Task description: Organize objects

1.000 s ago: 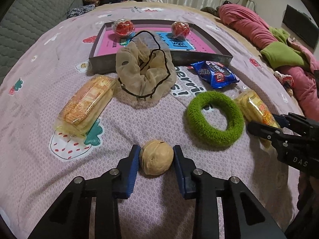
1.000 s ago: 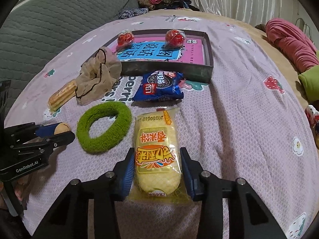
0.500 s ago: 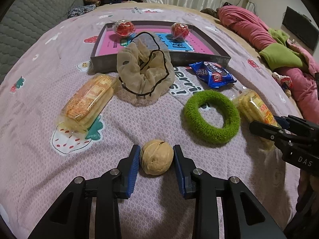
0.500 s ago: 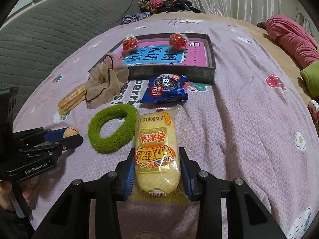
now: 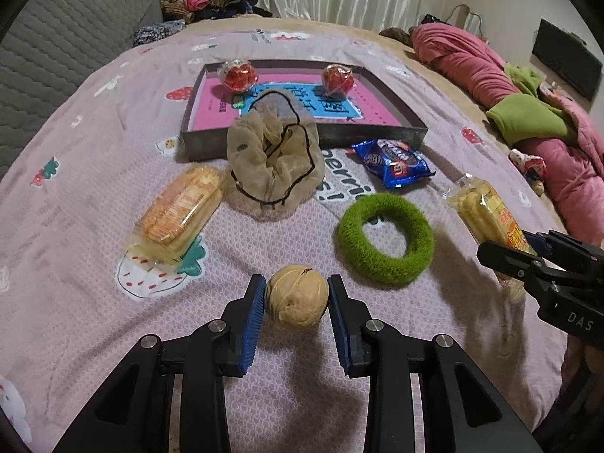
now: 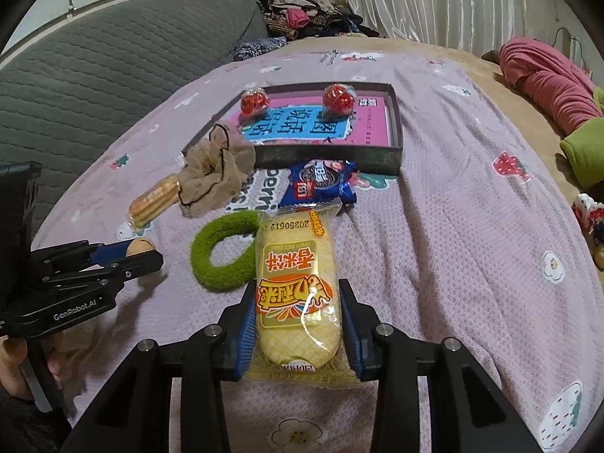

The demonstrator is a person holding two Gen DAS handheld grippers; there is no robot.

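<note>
The left hand-held gripper (image 5: 296,302) is clamped on a walnut (image 5: 296,297), its blue pads pressing both sides of the shell, just above the pink patterned bedsheet (image 5: 94,196). The right hand-held gripper (image 6: 298,324) grips a yellow rice-cake snack packet (image 6: 296,287) near its lower end; the packet points away along the fingers, and its far end reaches over the edge of the green fluffy ring (image 6: 226,253). In the left wrist view that same packet (image 5: 487,211) sticks out of the right hand-held gripper at the right edge, raised off the sheet with a shadow below it.

On the bed between the two tools lies the green fluffy ring (image 5: 385,238), flat on the sheet. Beyond it, a blue cookie packet (image 5: 392,162) lies just in front of the shallow dark tray (image 5: 302,137). A beige mesh scrunchie with black trim (image 5: 275,166) leans against the tray's near wall, partly over its rim. To the left of the scrunchie, a clear packet of crackers (image 5: 177,211) lies on the sheet, touching a strawberry print.

Inside the tray, which has a pink and blue printed floor, two red wrapped candies (image 5: 238,73) sit near the far wall, one toward each corner. A grey quilted headboard (image 6: 94,87) runs along the left, and a rolled pink blanket (image 5: 490,71) lies at the right.
</note>
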